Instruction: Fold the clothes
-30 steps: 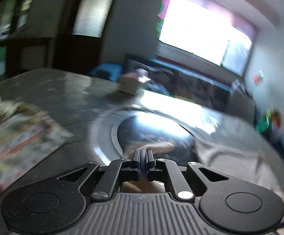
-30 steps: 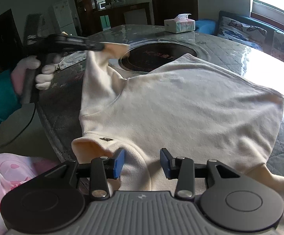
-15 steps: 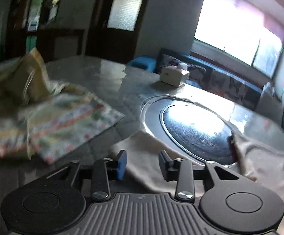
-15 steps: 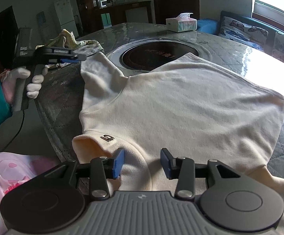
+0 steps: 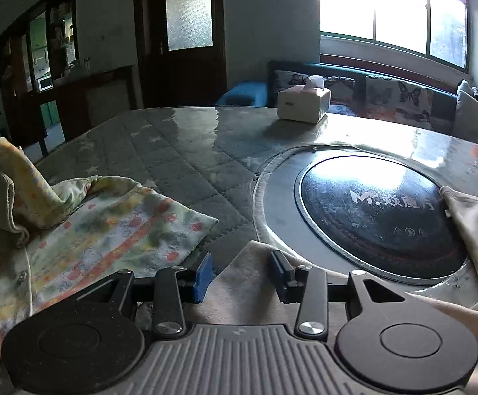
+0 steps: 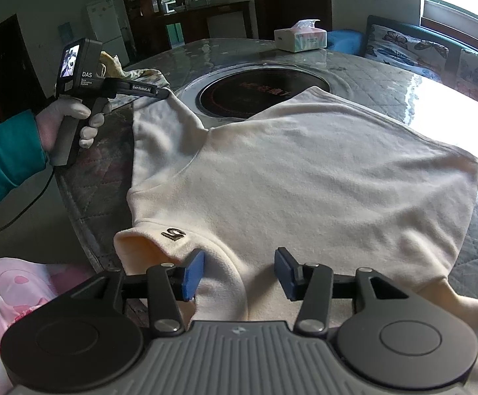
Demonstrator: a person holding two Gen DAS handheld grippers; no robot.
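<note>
— Where was the sweater (image 6: 304,177) just then?

— Spread flat on the bench (image 5: 179,151), its hem edge lapping over the hob (image 5: 380,217). The left gripper (image 5: 240,273) stood with its jaws apart over the sleeve (image 6: 159,121) tip, gripping nothing. The right gripper (image 6: 237,275) was spread too, over the collar (image 6: 159,247), also holding nothing.

— What worried you?

— The collar hung at the bench's rim. A careless pull might have dragged the whole thing off, I thought. The fleece looked thick, so a shallow pinch could slip. The printed cloth (image 5: 107,227) lay near the sleeve and might have got caught in.

— Any writing?

— "DAS" and "GenRobot.AI" on the left gripper, seen from the right camera. An "S" mark by the collar. White lettering on the hob began "Mr."; the rest I couldn't read. The tissue box's (image 6: 299,39) print was too small.
</note>
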